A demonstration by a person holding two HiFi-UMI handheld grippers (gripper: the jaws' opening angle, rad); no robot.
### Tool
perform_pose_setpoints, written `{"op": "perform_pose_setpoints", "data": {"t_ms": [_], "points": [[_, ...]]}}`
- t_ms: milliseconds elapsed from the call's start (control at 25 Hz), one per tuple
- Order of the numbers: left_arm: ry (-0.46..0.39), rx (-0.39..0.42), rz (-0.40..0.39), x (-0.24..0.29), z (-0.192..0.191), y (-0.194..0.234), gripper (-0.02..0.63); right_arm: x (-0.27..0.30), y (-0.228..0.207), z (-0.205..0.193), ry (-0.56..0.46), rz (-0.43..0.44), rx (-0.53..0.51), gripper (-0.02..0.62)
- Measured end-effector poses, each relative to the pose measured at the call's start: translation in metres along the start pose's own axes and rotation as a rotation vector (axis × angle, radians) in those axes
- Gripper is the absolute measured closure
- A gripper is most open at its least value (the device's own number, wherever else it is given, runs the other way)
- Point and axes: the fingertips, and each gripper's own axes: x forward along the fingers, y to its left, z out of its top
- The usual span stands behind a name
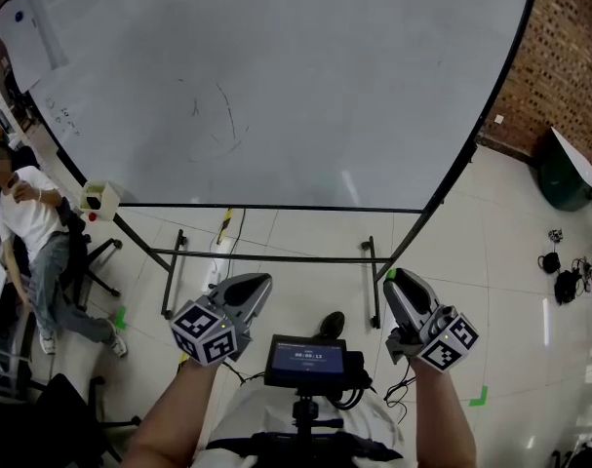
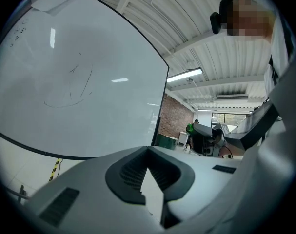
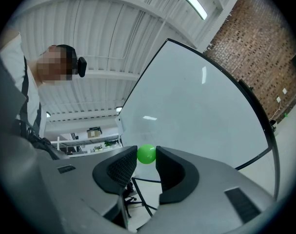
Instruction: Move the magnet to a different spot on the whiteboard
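The whiteboard (image 1: 276,86) fills the top of the head view, bearing faint pen marks; it also shows in the left gripper view (image 2: 65,82) and the right gripper view (image 3: 201,111). A small round green magnet (image 3: 147,153) sits pinched between the tips of my right gripper (image 3: 147,156), which is shut on it. In the head view this right gripper (image 1: 395,279) hangs low, in front of the board's stand and away from the board, with the green magnet (image 1: 391,275) at its tip. My left gripper (image 1: 259,283) is held beside it, its tips (image 2: 148,149) touching and nothing between them.
A sheet of paper (image 1: 27,27) is pinned at the board's upper left. A small box (image 1: 98,201) sits by the board's lower left corner. A person (image 1: 27,222) sits on a chair at the left. The stand's legs (image 1: 276,256) cross the tiled floor. A brick wall (image 1: 569,57) and a green bin (image 1: 569,178) are at the right.
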Motion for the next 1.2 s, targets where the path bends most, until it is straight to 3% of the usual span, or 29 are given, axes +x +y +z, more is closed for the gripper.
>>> {"op": "perform_pose_setpoints", "data": {"t_ms": [480, 720, 1200], "points": [[-0.010, -0.011, 0.000, 0.008, 0.007, -0.002, 0.588, 0.000, -0.005, 0.006, 0.013, -0.048, -0.056, 0.440], [-0.014, -0.006, 0.012, 0.004, 0.017, 0.009, 0.588, 0.023, 0.001, 0.019, -0.013, -0.029, -0.085, 0.440], [-0.023, -0.019, 0.056, -0.009, 0.020, 0.043, 0.588, 0.085, -0.003, 0.026, 0.080, -0.038, -0.323, 0.440]]}}
